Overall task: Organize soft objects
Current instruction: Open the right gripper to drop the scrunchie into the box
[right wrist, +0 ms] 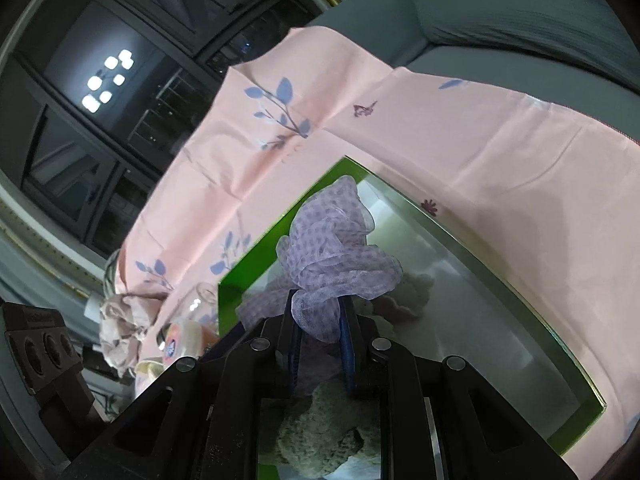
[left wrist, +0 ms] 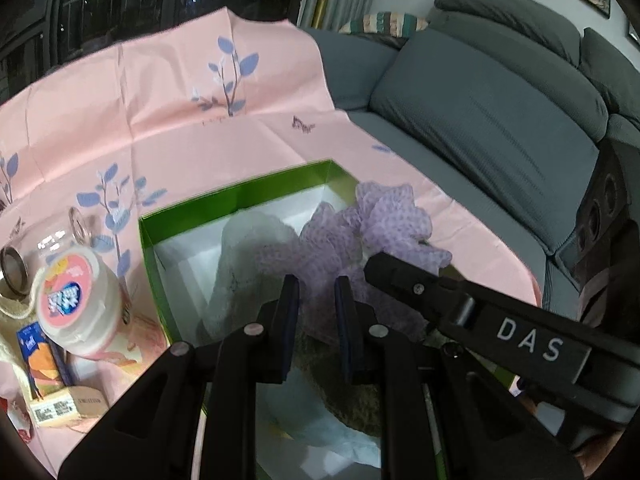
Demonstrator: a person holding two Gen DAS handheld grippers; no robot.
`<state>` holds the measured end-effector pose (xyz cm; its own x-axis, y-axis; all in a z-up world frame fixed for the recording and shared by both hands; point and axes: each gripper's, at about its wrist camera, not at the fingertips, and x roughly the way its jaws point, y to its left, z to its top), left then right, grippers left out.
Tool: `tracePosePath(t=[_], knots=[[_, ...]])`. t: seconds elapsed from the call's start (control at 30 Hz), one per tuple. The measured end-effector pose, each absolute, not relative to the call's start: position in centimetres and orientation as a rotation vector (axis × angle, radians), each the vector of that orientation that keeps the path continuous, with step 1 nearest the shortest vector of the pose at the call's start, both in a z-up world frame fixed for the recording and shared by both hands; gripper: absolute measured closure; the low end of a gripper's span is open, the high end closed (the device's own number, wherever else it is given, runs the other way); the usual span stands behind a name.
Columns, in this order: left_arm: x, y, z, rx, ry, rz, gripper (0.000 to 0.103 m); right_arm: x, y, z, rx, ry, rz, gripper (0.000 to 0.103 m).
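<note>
A green box (left wrist: 240, 194) with a white inside sits on a pink flowered cloth (left wrist: 160, 112). A lilac dotted mesh scarf (left wrist: 360, 232) hangs over its inside, above a pale grey soft cloth (left wrist: 248, 256). My right gripper (right wrist: 319, 312) is shut on the lilac scarf (right wrist: 340, 256) and holds it over the green box (right wrist: 256, 264); a grey plush toy (right wrist: 320, 428) lies below. That gripper's black body (left wrist: 480, 312) reaches in from the right. My left gripper (left wrist: 317, 292) is open and empty, its fingers just short of the scarf.
Left of the box lie a white tub with a pink lid (left wrist: 76, 304), a glass jar (left wrist: 60, 240), a small juice carton (left wrist: 44, 356) and a cardboard box (left wrist: 72, 402). A grey sofa (left wrist: 480, 120) runs along the right. A crumpled pink cloth (right wrist: 124, 324) lies at the cloth's edge.
</note>
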<state>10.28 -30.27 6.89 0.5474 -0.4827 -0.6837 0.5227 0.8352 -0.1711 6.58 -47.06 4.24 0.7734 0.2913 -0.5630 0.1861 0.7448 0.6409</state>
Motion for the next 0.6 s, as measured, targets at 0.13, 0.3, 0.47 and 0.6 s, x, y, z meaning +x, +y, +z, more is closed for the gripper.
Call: tracePosePath(t=[0.13,0.3,0.47,0.6], knots=[[10.1,-30.4,6.5,0.074,0.794,-0.581,0.085,6.8,-47.3,3.7,0.751,0.738,0.044,0.084],[9.8,-30.5,6.3,0.089,0.809,-0.577,0.077,6.6,-47.4,3.2,0.74,0.77,0.031,0.084],[9.8,-29.8,6.3,0.077,0.8,-0.557,0.061,6.6,-47.6,3.2,0.745,0.78,0.019,0.077],[9.2,-28.8,7.0,0.054,0.77,-0.573,0.049,5.8,-47.6,3.9,0.683,0.746,-0.028,0.033]])
